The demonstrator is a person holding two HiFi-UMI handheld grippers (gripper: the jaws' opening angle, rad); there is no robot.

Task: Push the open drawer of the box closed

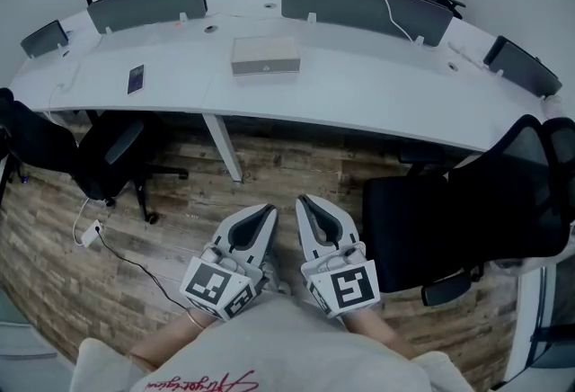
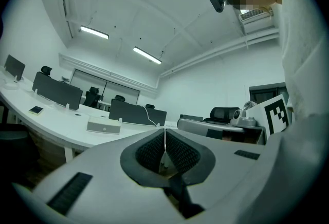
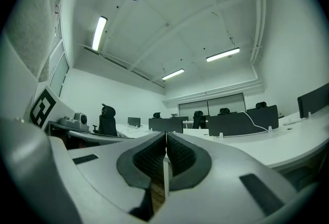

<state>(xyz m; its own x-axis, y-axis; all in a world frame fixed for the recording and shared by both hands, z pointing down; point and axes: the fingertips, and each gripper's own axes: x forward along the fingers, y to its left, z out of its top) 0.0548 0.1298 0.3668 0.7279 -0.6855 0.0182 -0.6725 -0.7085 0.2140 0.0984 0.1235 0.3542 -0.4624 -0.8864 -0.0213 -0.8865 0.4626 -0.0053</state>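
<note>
From the head view, the box [image 1: 265, 55] sits on the white desk [image 1: 359, 84], far from the person, with a phone [image 1: 136, 78] off to its left. Its front looks flat and no drawer sticks out, so the drawer seems to be in, the way the task wants, though the box is small and far away, so this is not sure. The left gripper [image 1: 266, 212] and the right gripper [image 1: 304, 201] are held low, close to the person's body and side by side over the wood floor [image 1: 269, 170]. They are well apart from the box, so nothing is pushing it now. In the left gripper view, the left gripper [image 2: 164, 130] has its jaws pressed together with nothing between them. It points up and over the desk, and the box [image 2: 104, 126] shows small on the left. In the right gripper view, the right gripper [image 3: 165, 138] also has its jaws pressed together and holds nothing. It points at other desks, and the box does not show there.
</note>
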